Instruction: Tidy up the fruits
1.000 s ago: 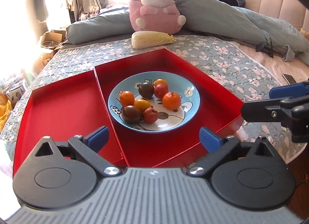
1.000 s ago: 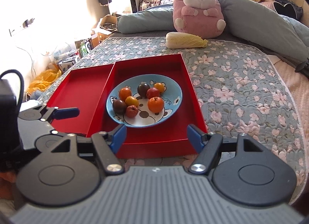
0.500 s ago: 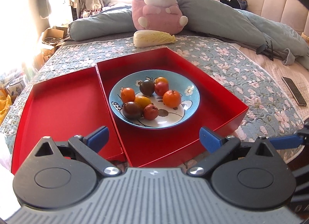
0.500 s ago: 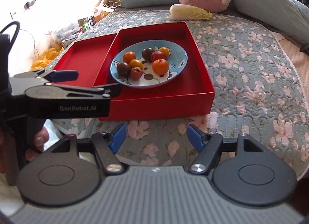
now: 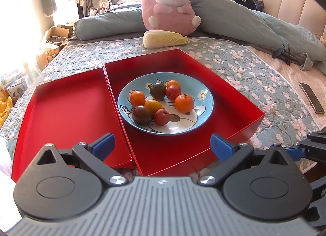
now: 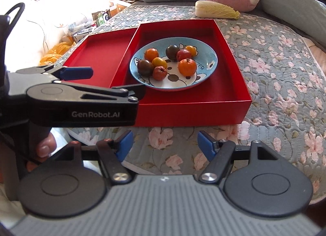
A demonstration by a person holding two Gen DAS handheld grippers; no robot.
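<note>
A blue cartoon plate [image 5: 203, 97] holds several small fruits: orange, red, yellow and dark ones, such as the big orange one [image 5: 184, 103]. The plate sits in the right red tray [image 5: 240, 111]; the left red tray [image 5: 67, 113] is empty. My left gripper [image 5: 162, 146] is open and empty, just in front of the trays' near edge. My right gripper [image 6: 164, 142] is open and empty, over the quilt in front of the right tray [image 6: 230, 77]. The plate [image 6: 209, 63] and the left gripper's fingers [image 6: 77, 73] also show in the right wrist view.
The trays lie on a floral quilt [image 5: 244, 69]. A napa cabbage [image 5: 164, 39] and a pink plush toy [image 5: 170, 10] lie behind them. A phone [image 5: 311, 97] lies at the right. Boxes [image 5: 55, 36] stand off the left edge.
My right gripper has pulled back and down from the trays, so the left gripper now crosses its view. My left gripper has drawn back slightly.
</note>
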